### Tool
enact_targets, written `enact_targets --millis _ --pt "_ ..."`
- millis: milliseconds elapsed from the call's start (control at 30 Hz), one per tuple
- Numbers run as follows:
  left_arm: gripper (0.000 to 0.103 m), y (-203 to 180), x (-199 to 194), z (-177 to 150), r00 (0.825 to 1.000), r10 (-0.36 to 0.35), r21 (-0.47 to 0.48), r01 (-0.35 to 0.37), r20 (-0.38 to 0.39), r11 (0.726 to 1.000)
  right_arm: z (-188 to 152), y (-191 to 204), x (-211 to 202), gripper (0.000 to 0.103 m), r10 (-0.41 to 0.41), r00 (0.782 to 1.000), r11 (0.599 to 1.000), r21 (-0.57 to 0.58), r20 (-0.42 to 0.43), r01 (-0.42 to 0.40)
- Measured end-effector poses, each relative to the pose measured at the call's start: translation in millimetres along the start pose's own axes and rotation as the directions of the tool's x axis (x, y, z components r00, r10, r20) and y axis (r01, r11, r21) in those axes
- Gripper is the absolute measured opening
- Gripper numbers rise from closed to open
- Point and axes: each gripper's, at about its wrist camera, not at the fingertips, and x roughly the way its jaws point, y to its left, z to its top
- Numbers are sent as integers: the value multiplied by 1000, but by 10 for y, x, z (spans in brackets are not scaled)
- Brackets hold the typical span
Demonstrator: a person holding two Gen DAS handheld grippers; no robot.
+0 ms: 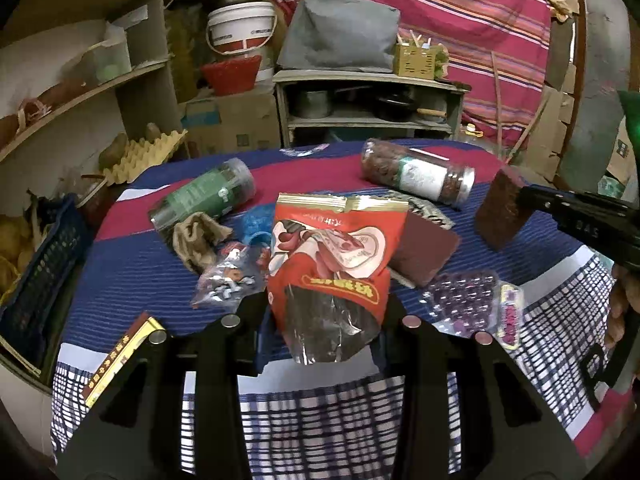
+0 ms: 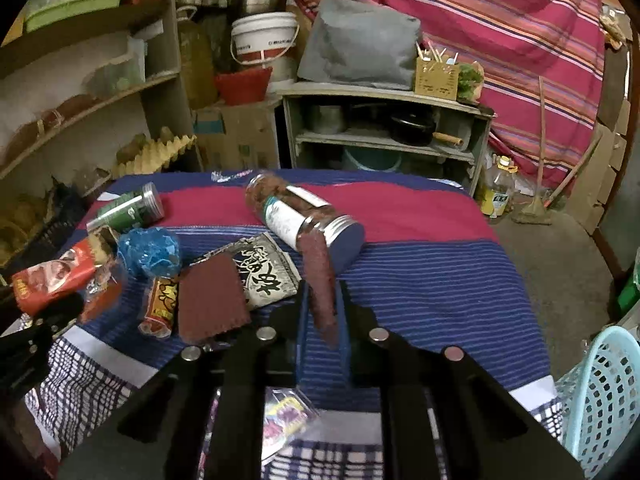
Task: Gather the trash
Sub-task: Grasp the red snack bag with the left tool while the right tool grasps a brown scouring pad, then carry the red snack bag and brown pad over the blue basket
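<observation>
My left gripper [image 1: 326, 332] is shut on the lower part of a red snack bag [image 1: 332, 264], which stands upright just above the striped tablecloth [image 1: 140, 272]. My right gripper [image 2: 322, 300] is shut on a thin maroon sheet [image 2: 320, 280] and holds it edge-up above the cloth. In the left wrist view that sheet [image 1: 500, 208] hangs in the right gripper [image 1: 520, 200] at the right edge. On the table lie a second maroon sheet [image 2: 210, 300], a black-and-white wrapper [image 2: 260, 272], crumpled blue plastic [image 2: 150, 252], a clear wrapper [image 1: 228, 280] and a purple blister pack [image 1: 464, 300].
Two jars lie on their sides: a green-labelled jar [image 1: 204, 196] and a jar of reddish contents [image 2: 300, 216]. A light blue basket [image 2: 600, 400] stands off the table's right. A dark blue crate [image 1: 40, 280] and shelves are on the left. A yellow-red box [image 1: 120, 356] sits near the front.
</observation>
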Motion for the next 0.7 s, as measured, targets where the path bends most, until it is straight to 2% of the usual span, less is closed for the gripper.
enact_targets --millis 400,700 --pt "36 -565 -90 49 999 -51 47 50 12 998 -279 -513 -570 14 -27 998 999 26 49 26" --pt "36 -1265 -162 119 993 -111 103 107 38 989 -416 -1093 -1128 14 -90 991 994 70 97 83"
